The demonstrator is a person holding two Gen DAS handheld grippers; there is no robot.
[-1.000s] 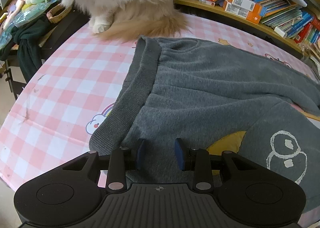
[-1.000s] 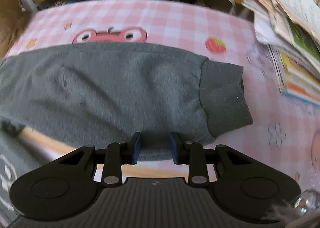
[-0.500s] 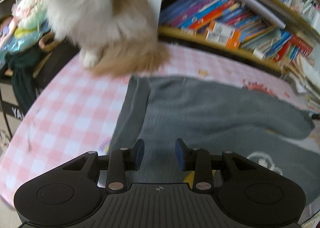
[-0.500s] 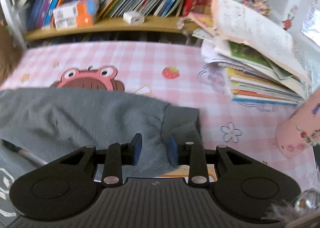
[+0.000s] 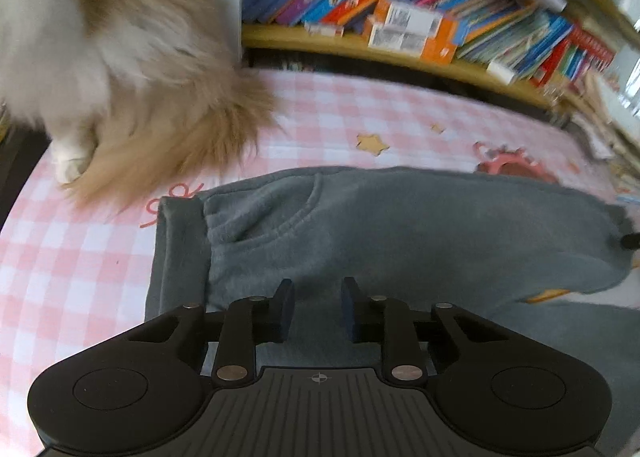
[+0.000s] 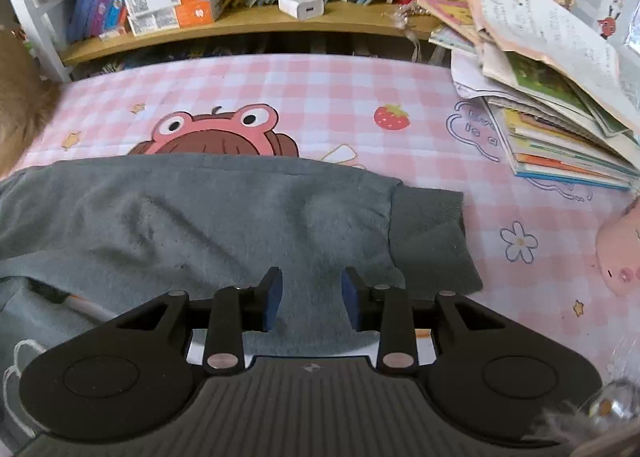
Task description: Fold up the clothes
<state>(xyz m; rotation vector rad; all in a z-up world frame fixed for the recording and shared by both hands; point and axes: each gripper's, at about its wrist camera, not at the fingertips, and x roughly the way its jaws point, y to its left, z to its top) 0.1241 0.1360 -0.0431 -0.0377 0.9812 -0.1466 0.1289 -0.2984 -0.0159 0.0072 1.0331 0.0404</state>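
A fluffy cream-and-ginger cat [image 5: 120,69] is sitting at the table's far left corner, its tail nearly touching the grey fleece trousers [image 5: 400,225]; it could step onto the cloth and spoil the fold. The trousers are lying across the pink checked table [image 6: 320,89], the ribbed waistband [image 5: 180,253] toward the cat and the ribbed cuff [image 6: 432,237] toward the stacked books [image 6: 560,145]. The left tool [image 5: 316,307] is closing, pads not visibly pinching fleece. The right tool [image 6: 310,297] is opening, spread above the leg.
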